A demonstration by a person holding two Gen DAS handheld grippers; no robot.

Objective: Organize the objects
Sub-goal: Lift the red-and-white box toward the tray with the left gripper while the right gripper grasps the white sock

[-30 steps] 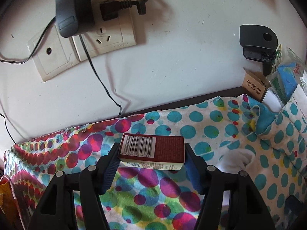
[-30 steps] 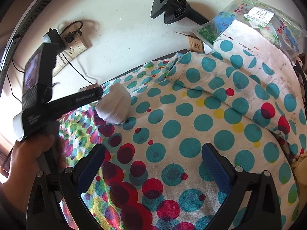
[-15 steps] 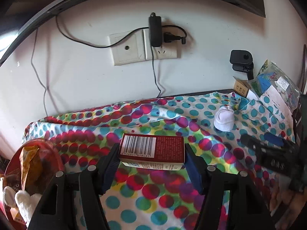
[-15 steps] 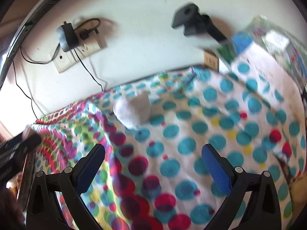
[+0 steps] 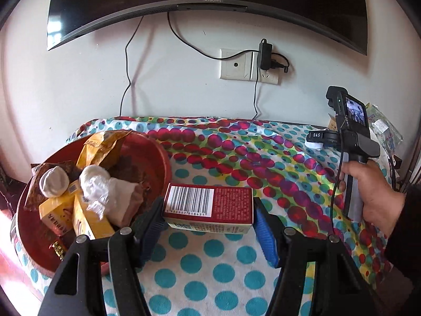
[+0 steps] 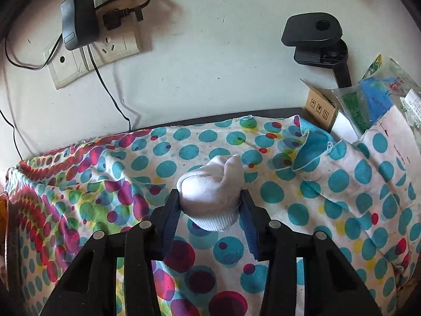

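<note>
My left claw [image 5: 208, 212] squeezed the red box [image 5: 208, 201], long side running left to right, barcode up | box hung just right of the red bowl [image 5: 163, 158], above the spotty cloth [image 5: 210, 263] | my right claw [image 6: 210, 205] pinched the white sock ball [image 6: 213, 192] on the cloth, far right of the worktop.

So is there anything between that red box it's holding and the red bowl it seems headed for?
Nothing visible blocks the way. The left gripper holds the red box right beside the red bowl, just past its rim. The bowl is already crowded, though: yellow boxes and white bundles fill much of it.
</note>
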